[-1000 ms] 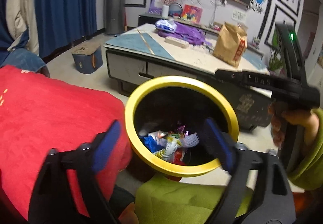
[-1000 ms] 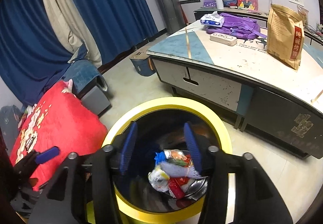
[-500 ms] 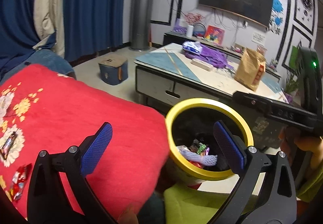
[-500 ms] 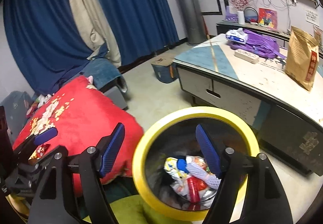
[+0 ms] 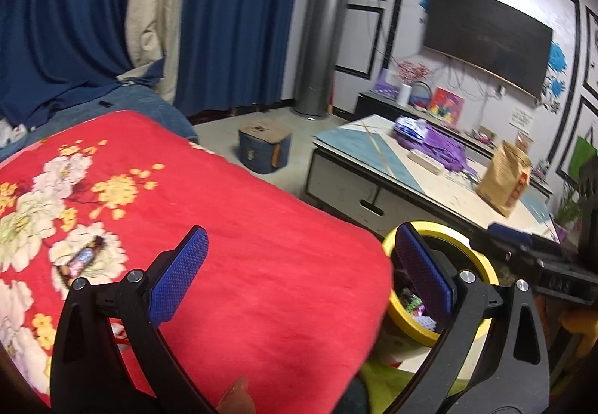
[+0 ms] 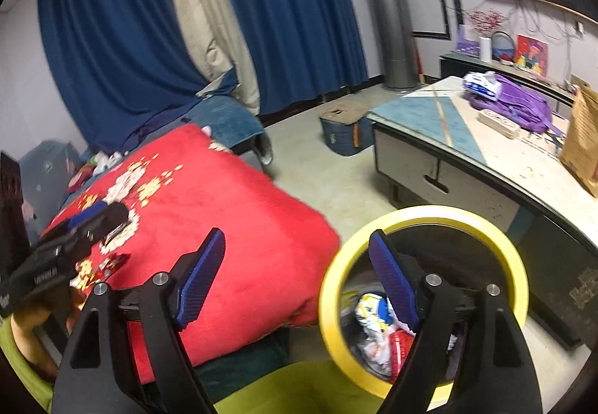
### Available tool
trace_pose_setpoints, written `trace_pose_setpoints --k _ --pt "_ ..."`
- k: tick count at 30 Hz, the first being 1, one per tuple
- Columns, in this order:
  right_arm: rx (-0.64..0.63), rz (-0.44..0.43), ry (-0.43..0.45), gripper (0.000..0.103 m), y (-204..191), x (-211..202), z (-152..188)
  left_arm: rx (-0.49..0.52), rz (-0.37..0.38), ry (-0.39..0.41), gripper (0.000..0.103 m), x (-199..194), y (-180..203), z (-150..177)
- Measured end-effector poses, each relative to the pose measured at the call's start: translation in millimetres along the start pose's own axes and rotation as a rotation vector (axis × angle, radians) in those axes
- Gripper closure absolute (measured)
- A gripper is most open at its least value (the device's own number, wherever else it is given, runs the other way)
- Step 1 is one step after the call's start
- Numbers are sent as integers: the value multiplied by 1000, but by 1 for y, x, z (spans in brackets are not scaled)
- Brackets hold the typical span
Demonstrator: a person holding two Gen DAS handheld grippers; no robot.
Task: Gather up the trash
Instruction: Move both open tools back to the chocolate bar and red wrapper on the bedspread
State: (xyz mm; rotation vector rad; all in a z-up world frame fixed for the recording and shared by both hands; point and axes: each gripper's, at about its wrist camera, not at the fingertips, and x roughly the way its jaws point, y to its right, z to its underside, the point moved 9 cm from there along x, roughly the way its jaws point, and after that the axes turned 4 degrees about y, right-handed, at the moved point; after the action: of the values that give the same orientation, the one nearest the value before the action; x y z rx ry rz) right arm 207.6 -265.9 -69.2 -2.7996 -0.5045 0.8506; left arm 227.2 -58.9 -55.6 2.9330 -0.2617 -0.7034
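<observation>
Left of the left gripper [image 5: 295, 272], a dark candy wrapper [image 5: 83, 257] lies on the red blanket [image 5: 239, 227], its long axis running up and to the right on a white flower print. The left fingers [image 5: 179, 279] stand wide apart with nothing between them but blanket beyond. Just behind the right-hand finger of this gripper sits the bin [image 5: 482, 264], yellow-rimmed and upright, its mouth facing up, with trash [image 5: 415, 302] inside. Beyond the fingers a blue box [image 5: 265, 148] stands on the floor, and to the right of it the table [image 5: 373, 182] carries a purple bag [image 5: 444, 148] and a brown paper bag [image 5: 504, 182]. At the far right the right gripper's black body reaches in over the bin.

From the right wrist view, the left gripper [image 6: 89, 223] shows at the far left, over the blanket [image 6: 239, 249]; a red wrapper [image 6: 108, 264] lies flat just beneath it, its long axis tilted up to the right. The right gripper [image 6: 295, 279] has its fingers [image 6: 202, 275] opening, with nothing between them; the blanket's corner lies beyond the gap. The bin [image 6: 515, 264] is behind the right-hand finger, which crosses its mouth, and crumpled trash [image 6: 370, 320] shows inside it. The table [image 6: 459, 160] stands past the bin, to the right.
</observation>
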Motion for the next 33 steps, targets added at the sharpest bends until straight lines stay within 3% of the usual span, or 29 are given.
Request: trace_pose_setpoints --k 11,28,33 --pt "-58 -117 -69 26 -79 27 12 15 -157 -23 11 -16 -73 -2" --pt "-147 -317 -221 26 -215 80 46 -178 -301 -63 11 -47 -205 9" --pt "-156 -348 -271 27 -239 97 59 -264 -279 -76 28 -47 -229 19"
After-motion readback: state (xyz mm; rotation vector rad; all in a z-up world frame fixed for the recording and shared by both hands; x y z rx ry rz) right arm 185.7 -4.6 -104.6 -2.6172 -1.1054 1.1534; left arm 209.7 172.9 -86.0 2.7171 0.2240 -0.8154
